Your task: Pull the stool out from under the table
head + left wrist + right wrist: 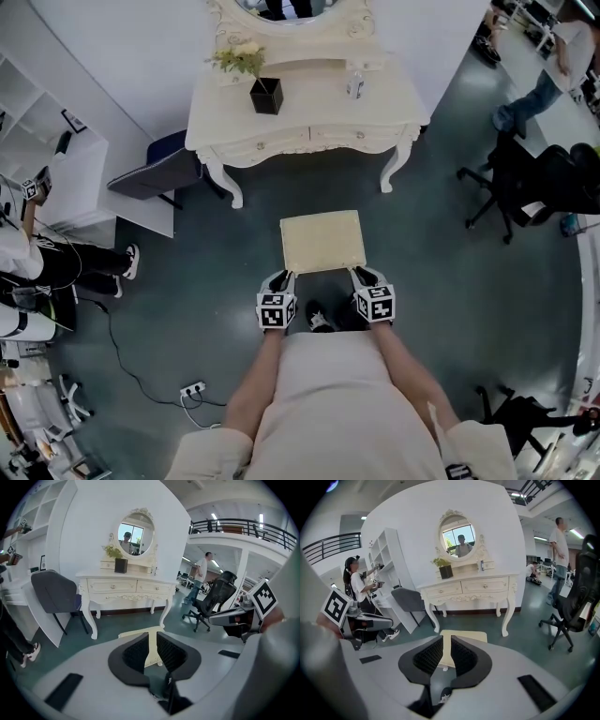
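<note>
A cream square-topped stool (322, 241) stands on the dark floor in front of the white dressing table (319, 94), fully outside its legs. My left gripper (279, 281) is at the stool's near left corner and my right gripper (366, 277) at its near right corner. In the left gripper view the jaws (151, 641) are nearly together with a cream strip of the stool (136, 633) filling the gap. The right gripper view shows the same: the right gripper (446, 644) has its jaws closed on the stool's (468, 637) near edge.
A grey chair (155, 173) and a white shelf unit (75, 183) stand left of the table. Black office chairs (525, 183) are at the right. A power strip with a cable (192, 389) lies on the floor at my left. People stand at both sides.
</note>
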A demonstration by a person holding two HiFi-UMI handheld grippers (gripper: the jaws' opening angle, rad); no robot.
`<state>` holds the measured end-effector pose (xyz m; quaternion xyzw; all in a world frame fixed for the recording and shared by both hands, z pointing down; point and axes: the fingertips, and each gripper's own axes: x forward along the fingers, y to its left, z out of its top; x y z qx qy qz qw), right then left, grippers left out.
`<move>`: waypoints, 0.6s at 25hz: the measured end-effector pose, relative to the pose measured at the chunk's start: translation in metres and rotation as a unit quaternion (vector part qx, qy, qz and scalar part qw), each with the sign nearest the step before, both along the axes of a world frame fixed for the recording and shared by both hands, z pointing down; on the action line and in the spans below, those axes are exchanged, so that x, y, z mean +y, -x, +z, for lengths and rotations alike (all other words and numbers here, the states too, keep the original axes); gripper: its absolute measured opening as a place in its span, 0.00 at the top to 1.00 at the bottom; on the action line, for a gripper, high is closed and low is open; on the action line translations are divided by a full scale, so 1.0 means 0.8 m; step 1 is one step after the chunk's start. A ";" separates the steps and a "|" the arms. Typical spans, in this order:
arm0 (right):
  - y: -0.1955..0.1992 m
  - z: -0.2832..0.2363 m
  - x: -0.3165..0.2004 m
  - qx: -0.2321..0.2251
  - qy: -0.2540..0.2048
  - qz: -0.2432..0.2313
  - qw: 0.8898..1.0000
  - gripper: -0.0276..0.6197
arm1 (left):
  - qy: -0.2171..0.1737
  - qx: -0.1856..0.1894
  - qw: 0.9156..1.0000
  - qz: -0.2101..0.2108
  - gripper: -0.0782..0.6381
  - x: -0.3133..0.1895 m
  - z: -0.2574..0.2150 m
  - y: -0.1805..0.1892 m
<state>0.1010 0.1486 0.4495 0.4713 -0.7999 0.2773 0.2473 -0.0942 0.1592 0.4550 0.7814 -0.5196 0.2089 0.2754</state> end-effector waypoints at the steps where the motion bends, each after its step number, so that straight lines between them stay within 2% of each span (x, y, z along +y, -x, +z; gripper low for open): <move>1: 0.001 -0.001 -0.001 -0.001 -0.002 0.000 1.000 0.83 | -0.001 0.000 1.000 -0.001 0.81 -0.001 0.000 0.002; 8: 0.004 -0.001 -0.006 -0.009 0.002 0.000 1.000 0.87 | -0.010 0.003 1.000 0.004 0.87 -0.008 -0.005 0.002; 15: -0.005 0.004 -0.010 -0.027 0.018 0.013 0.999 0.89 | -0.007 0.005 1.000 0.015 0.87 -0.011 -0.002 -0.007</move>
